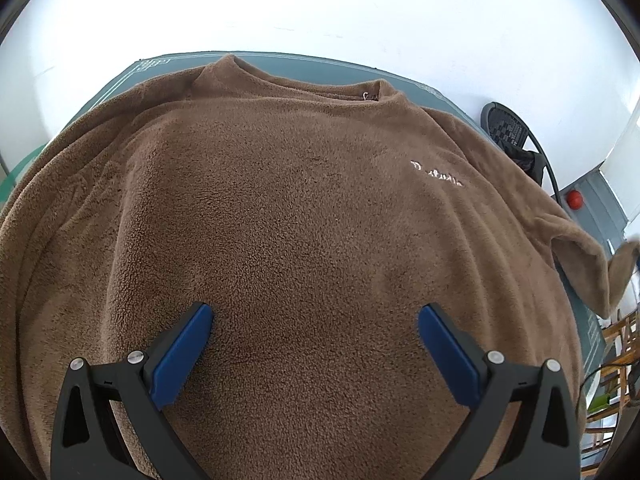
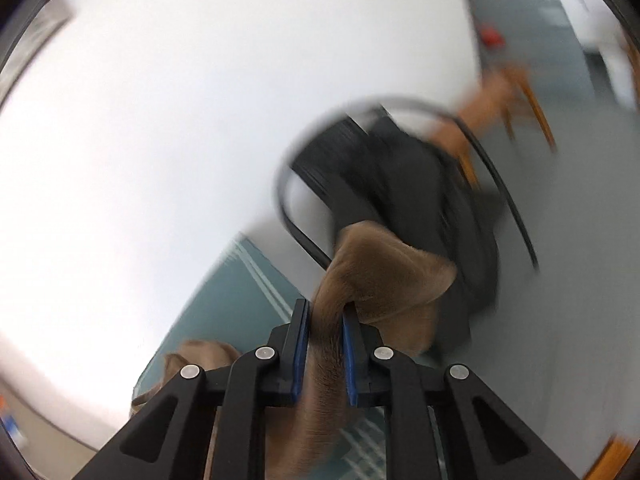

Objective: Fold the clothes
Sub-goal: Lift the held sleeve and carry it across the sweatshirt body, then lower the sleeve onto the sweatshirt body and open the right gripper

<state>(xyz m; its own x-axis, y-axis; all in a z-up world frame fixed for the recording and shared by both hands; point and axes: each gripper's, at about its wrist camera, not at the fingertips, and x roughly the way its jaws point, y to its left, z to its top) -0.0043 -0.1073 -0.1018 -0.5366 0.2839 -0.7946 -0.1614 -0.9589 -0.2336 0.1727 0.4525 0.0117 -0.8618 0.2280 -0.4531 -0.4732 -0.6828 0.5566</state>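
Note:
A brown fleece sweater (image 1: 288, 200) lies spread front-up over a teal table mat (image 1: 120, 80), collar at the far side, small white lettering on the chest. My left gripper (image 1: 316, 316) hovers open over the sweater's lower body, blue pads wide apart with nothing between them. At the right edge of the left wrist view the sweater's sleeve (image 1: 580, 264) is lifted off the table. In the right wrist view, which is blurred, my right gripper (image 2: 326, 312) is shut on that brown sleeve (image 2: 384, 272), whose cuff end sticks up past the fingertips.
A black chair (image 1: 508, 128) stands beyond the table's far right corner, seen also as the chair (image 2: 400, 184) behind the sleeve. A red round object (image 1: 575, 199) sits on the grey floor. Wooden furniture (image 1: 616, 344) is at the right edge. White wall behind.

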